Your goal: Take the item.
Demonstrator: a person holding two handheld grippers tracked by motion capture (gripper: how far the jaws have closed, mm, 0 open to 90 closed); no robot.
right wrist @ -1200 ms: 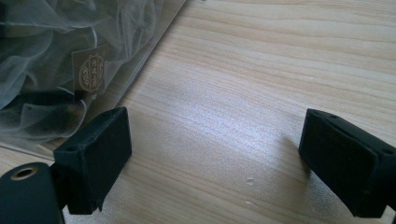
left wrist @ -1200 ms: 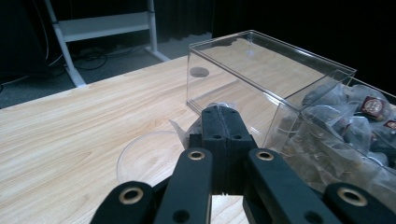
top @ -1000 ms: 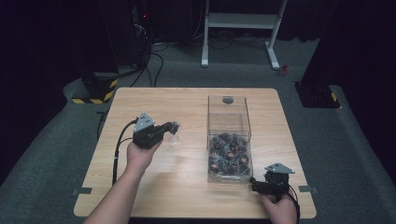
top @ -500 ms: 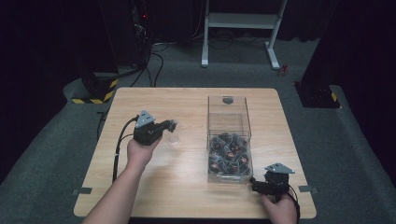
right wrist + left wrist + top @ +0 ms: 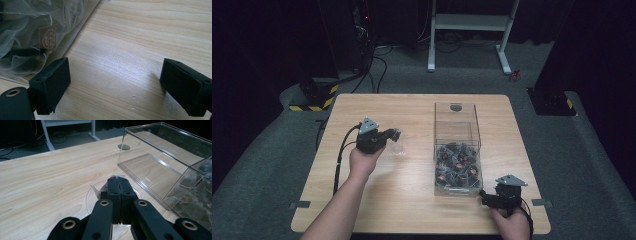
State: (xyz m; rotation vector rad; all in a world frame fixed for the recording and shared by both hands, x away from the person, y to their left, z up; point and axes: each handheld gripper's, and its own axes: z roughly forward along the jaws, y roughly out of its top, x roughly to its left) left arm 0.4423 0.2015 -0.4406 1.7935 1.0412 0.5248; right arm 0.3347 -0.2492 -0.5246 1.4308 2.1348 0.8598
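Right hand (image 5: 512, 222) at the near edge, about 5 o'clock on the wooden surface (image 5: 412, 200), wrist low, knuckles up; the right gripper (image 5: 486, 199) points level toward 9 o'clock, just beside the near right corner of the clear box (image 5: 457, 150). Its jaws stand wide with bare wood between them in the right gripper view, nothing held; box wall and gauzy sachets (image 5: 27, 32) sit at 10 o'clock there. Left forearm (image 5: 337, 210) comes in from 7 o'clock, angled up toward 12; the left hand (image 5: 364, 160) wraps the gripper body from below, grey plate on top. The left gripper (image 5: 396, 134) points toward 3 o'clock, tilted slightly down, jaws pressed together on the thin rim of a clear plastic dish (image 5: 96, 195), which lies under the tips, on or just over the surface, cannot tell which. Dish is left of the box, apart from it. Box: near half filled with dark sachets (image 5: 457, 167), far half empty. A round grommet hole (image 5: 455, 107) lies beyond at 12 o'clock.
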